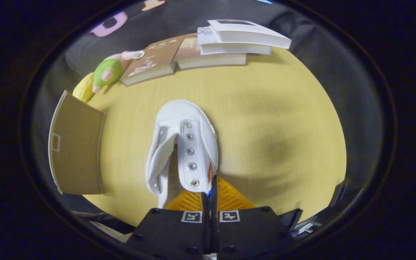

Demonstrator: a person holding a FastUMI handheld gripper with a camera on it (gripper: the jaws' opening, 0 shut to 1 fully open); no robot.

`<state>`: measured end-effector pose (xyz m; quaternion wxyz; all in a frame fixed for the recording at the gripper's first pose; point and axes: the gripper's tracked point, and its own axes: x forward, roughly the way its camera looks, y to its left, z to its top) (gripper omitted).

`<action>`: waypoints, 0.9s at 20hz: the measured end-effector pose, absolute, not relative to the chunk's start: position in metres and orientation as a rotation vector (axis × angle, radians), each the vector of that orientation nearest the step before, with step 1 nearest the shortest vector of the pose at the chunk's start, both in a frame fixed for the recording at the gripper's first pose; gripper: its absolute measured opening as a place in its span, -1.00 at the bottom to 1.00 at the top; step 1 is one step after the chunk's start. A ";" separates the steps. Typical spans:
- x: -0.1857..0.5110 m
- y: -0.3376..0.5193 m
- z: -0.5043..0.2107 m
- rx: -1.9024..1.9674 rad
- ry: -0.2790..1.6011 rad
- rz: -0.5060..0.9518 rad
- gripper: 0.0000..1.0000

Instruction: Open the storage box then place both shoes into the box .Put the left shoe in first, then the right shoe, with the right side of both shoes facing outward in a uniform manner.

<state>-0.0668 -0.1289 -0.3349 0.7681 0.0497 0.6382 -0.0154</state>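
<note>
Wooden tabletop (265, 119). Cardboard flap (76, 144), left edge. Books (208, 47), stacked along far edge (plush toy (108, 72) beside them). White canvas shoe (184, 144), mid-table, toe pointing away. Gripper (209, 191): fingers pinched together on the shoe's right collar.

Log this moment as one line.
gripper: shut on white shoe side wall | shoe: over table | box flap: open, beside | next: into box

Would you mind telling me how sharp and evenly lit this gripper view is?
Gripper view: the shoe held in the gripper is fairly sharp, the table looks slightly smeared, soft shadows fall right of the shoe, and the fisheye bends the books and the cardboard flap.
</note>
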 end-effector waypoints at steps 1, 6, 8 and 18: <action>-0.070 -0.124 -0.332 0.148 1.396 -0.039 -0.93; -0.069 -0.092 -0.309 0.306 1.394 -0.027 -0.93; -0.064 -0.075 -0.294 0.359 1.375 -0.017 -0.93; -0.028 0.028 -0.193 0.452 1.282 0.107 -0.93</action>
